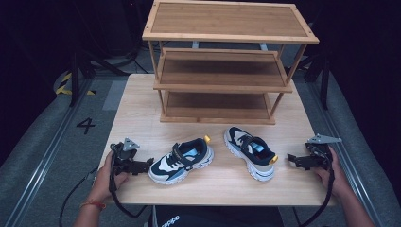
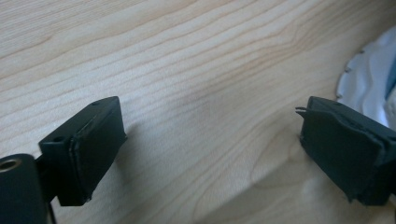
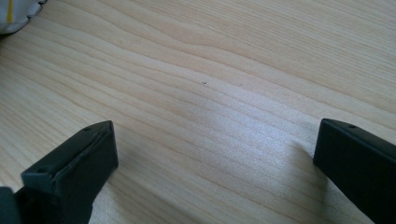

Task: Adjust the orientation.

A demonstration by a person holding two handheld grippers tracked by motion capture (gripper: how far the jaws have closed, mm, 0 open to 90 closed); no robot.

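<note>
Left gripper (image 1: pixel 147 163) at lower left, jaws wide and empty, beside left shoe (image 1: pixel 182 161), right gripper (image 1: pixel 292 160) at lower right, likewise wide and empty, near right shoe (image 1: pixel 250 151), wooden rack (image 1: pixel 227 61) above centre.

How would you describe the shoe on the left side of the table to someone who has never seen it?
Start at the wooden shelf rack standing on the table. In front of it lie two matching navy and white sneakers. The left sneaker is the one close to the left gripper, with its yellow heel tab pointing toward the rack.
</note>
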